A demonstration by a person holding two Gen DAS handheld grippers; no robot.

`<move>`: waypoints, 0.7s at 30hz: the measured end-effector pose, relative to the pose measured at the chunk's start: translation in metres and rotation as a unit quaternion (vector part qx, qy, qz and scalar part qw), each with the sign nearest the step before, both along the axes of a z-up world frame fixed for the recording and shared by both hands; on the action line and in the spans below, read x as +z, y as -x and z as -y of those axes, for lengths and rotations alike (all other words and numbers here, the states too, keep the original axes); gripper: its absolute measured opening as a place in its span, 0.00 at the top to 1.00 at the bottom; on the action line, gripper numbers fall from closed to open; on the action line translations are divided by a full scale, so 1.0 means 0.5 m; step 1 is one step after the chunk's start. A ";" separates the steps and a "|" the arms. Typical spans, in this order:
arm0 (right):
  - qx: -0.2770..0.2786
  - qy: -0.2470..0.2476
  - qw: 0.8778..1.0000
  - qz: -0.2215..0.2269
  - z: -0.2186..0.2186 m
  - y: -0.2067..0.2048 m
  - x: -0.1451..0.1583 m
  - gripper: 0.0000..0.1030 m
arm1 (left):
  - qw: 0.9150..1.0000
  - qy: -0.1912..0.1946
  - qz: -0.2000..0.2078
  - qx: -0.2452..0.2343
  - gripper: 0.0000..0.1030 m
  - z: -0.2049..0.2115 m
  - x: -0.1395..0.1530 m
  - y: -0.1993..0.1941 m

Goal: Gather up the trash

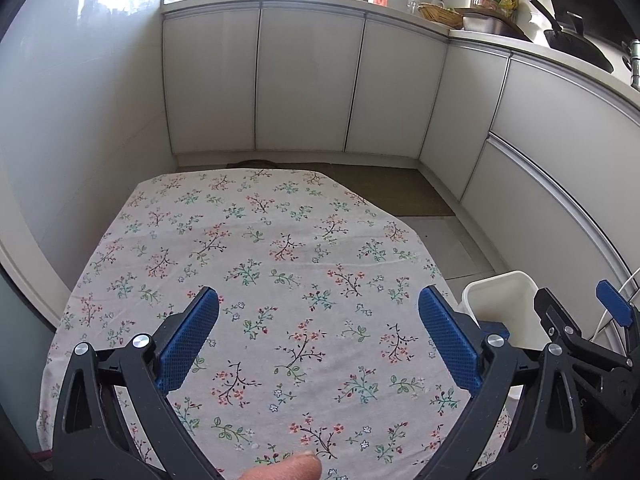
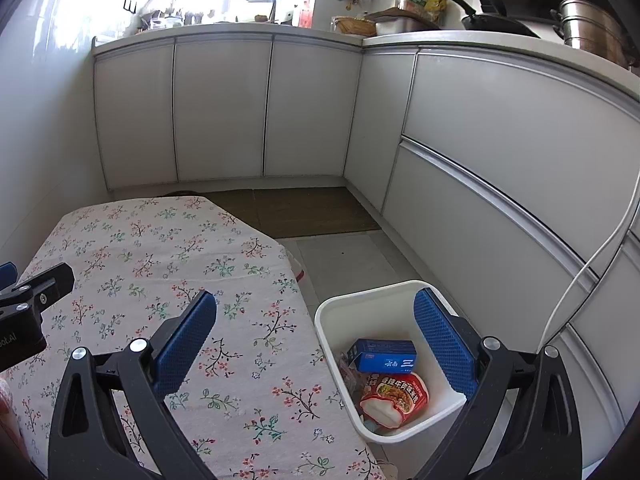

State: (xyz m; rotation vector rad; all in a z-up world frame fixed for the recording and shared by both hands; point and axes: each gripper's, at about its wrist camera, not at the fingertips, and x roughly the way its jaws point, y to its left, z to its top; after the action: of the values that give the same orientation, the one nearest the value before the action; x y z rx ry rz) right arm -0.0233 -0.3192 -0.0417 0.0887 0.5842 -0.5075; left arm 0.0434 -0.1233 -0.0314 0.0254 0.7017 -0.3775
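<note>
A white bin (image 2: 332, 320) stands on the floor by the table's right edge; in the left wrist view the white bin (image 1: 500, 300) shows at lower right. Inside lie a blue box (image 2: 382, 356) and a red noodle packet (image 2: 394, 400). My right gripper (image 2: 316, 312) hangs open, straddling the table edge and the bin, nothing between its blue pads. My left gripper (image 1: 318, 308) is open above the floral tablecloth (image 1: 260, 260), holding nothing. No trash shows on the cloth. The right gripper (image 1: 580, 320) appears at the right in the left wrist view.
White cabinets (image 2: 220, 112) wrap around the back and right. A brown mat (image 2: 304, 210) lies on the tiled floor beyond the table. A white cable (image 2: 592, 264) hangs along the right cabinets. Pots and a pan (image 2: 480, 16) sit on the counter. A fingertip (image 1: 288, 468) shows at the bottom.
</note>
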 end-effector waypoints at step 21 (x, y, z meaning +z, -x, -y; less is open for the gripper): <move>0.005 -0.002 1.000 -0.007 -0.001 -0.005 -0.008 0.07 | 1.000 -0.005 -0.008 0.000 0.07 -0.001 -0.008 -0.010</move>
State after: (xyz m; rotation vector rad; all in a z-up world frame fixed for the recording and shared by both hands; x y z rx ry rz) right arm -0.0207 -0.3185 -0.0456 0.0865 0.5981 -0.4984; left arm 0.0483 -0.1231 -0.0354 0.0317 0.7200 -0.3753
